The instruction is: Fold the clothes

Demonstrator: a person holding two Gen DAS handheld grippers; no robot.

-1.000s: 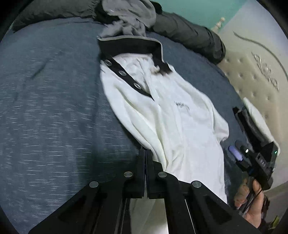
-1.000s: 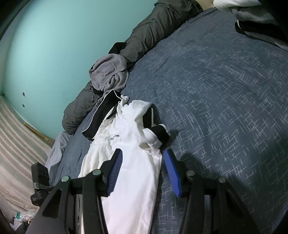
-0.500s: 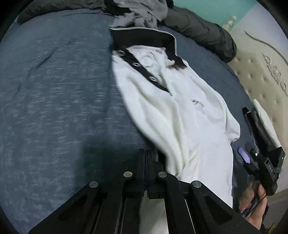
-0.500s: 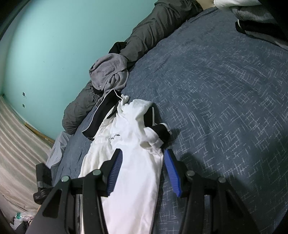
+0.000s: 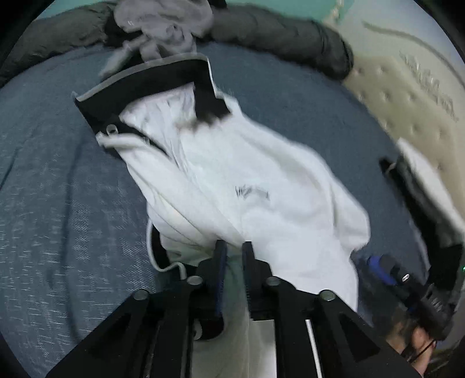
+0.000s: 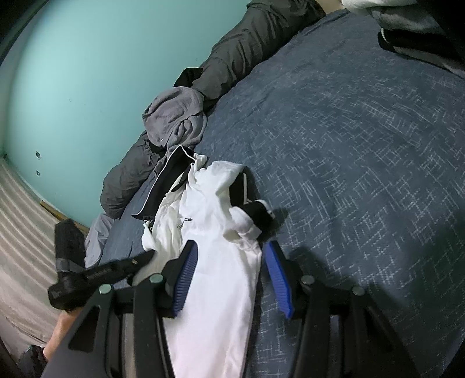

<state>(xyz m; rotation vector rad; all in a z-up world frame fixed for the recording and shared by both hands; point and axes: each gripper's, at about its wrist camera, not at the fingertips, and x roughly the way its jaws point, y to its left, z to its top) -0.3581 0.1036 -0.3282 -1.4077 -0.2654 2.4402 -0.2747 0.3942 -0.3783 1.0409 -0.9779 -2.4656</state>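
A white polo shirt (image 5: 261, 174) with a black collar (image 5: 145, 84) lies lengthwise on the blue bed cover (image 5: 58, 203). Its near left side is bunched and turned over onto the body. My left gripper (image 5: 234, 250) hovers at that bunched edge. Its jaws are opening, a narrow gap shows white cloth between them, and the pads do not press on it. In the right wrist view the shirt (image 6: 215, 209) runs between the blue pads of my right gripper (image 6: 231, 244). That gripper stands half open astride the cloth, not squeezing it. The left gripper (image 6: 125, 264) appears there at the shirt's left edge.
A crumpled grey garment (image 6: 174, 116) lies just beyond the collar, against a dark rolled quilt (image 6: 247, 43) along the teal wall (image 6: 87, 72). A beige tufted headboard (image 5: 407, 96) stands to the right. More clothes (image 6: 407, 17) lie at the far corner. Blue cover (image 6: 363, 145) stretches right of the shirt.
The left gripper swept to the right over the shirt, carrying its left side onto the body, and its jaws went from shut to slightly parted. The right gripper has not moved.
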